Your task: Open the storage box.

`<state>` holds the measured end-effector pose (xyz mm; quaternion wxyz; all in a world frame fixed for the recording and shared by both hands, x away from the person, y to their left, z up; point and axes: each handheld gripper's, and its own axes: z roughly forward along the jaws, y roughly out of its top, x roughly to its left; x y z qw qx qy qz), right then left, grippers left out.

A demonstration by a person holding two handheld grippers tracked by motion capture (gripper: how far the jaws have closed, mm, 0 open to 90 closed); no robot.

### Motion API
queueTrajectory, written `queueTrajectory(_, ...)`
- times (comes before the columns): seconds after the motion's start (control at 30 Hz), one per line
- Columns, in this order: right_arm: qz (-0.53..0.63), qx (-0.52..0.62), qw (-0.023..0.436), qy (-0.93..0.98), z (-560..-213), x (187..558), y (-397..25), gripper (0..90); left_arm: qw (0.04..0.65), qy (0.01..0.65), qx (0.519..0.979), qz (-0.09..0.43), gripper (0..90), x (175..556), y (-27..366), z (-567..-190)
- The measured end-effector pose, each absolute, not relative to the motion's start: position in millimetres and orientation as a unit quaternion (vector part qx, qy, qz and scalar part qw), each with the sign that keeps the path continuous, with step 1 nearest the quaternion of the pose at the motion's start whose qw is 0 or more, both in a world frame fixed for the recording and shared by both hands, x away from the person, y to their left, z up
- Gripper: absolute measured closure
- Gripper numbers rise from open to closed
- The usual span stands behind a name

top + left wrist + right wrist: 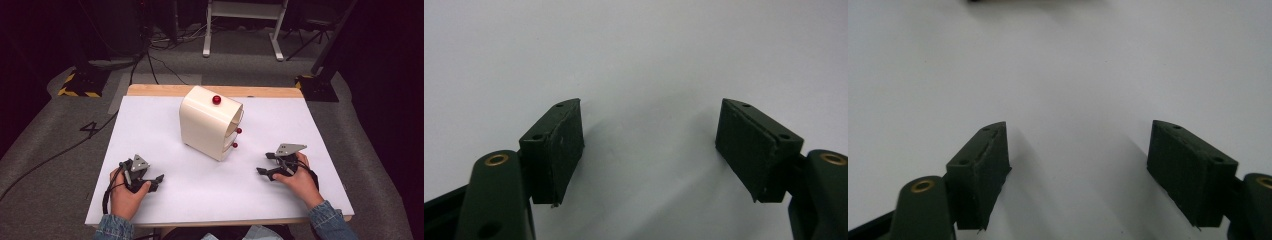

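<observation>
White tabletop (pixel 160 130), cabinet (pixel 210 122) centred

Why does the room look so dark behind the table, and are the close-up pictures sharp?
High view: light falls on the white table and cream cabinet; the floor beyond fades to black. Left gripper view: left claw fairly sharp, soft shadows beneath. Right gripper view: right claw likewise, with a vague dark strip along the top edge.

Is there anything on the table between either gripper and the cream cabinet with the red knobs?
Nothing visible. The cream cabinet stands alone mid-table on the white table top. The left gripper and right gripper rest near the front edge, both open, with bare white surface between each and the cabinet. The red knobs face the right side.
</observation>
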<state>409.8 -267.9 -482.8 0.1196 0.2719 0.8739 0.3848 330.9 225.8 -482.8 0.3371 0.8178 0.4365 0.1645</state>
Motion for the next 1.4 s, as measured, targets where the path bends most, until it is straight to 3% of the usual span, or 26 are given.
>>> queueTrajectory(0.17, 0.379, 0.273, 0.12, 0.876, -481.1, 409.7, -266.3, 25.5, 0.336, 0.436, 0.819, 0.165, 27.4, 331.1, 225.9, -482.5)
queueTrajectory(0.27, 0.387, 0.267, 0.118, 0.875, -478.1, 409.3, -266.7, 36.7, 0.337, 0.435, 0.818, 0.167, 27.4, 330.6, 225.5, -482.9)
queueTrajectory(0.33, 0.419, 0.274, 0.112, 0.858, -467.9, 407.2, -266.9, 30.3, 0.336, 0.434, 0.818, 0.168, 27.4, 330.5, 225.6, -482.9)
queueTrajectory(0.87, 0.477, 0.25, 0.136, 0.831, -420.3, 403.7, -273.5, 39.9, 0.337, 0.436, 0.818, 0.165, 27.4, 330.7, 225.7, -482.8)
queueTrajectory(1.13, 0.512, 0.237, 0.144, 0.813, -418.5, 415.4, -260.4, 47.9, 0.337, 0.434, 0.819, 0.167, 27.4, 330.5, 225.8, -482.9)
queueTrajectory(1.4, 0.528, 0.229, 0.124, 0.808, -425.4, 428.3, -247.1, 54.3, 0.338, 0.436, 0.817, 0.166, 27.3, 330.7, 225.7, -483.0)
